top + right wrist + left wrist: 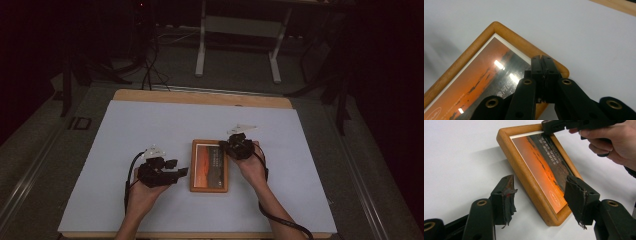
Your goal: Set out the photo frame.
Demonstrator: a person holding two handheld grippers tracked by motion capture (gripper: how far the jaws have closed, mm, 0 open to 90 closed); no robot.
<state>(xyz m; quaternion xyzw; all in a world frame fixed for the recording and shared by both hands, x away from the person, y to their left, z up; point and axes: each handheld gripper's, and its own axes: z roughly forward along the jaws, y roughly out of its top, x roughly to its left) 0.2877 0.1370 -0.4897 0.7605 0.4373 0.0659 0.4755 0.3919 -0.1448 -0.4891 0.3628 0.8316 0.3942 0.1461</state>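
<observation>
Forearms come in from the bottom edge of the high view, each hand carrying a gripper over the white surface [150, 130]. Between them lies a wooden picture frame [209, 166], flat on the surface near its middle, holding an orange sunset print with lines of small text.

On the frame's left side, the left gripper [183, 171] points toward the frame's long edge. Its jaws stand apart, released, and in the left gripper view the frame's near corner [554, 220] sits between the two worn black pads without either pad pressing on it.

On the other side, the right gripper [221, 145] is at the frame's far right corner. Its jaws are clenched together with nothing between them; in the right gripper view the closed tips [543, 61] rest on the frame at the inner edge of the rounded wooden corner [560, 70], just above the glass, which reflects small bright lights. Seen from the left gripper view, the same closed tips [549, 126] touch the frame's far end.
</observation>
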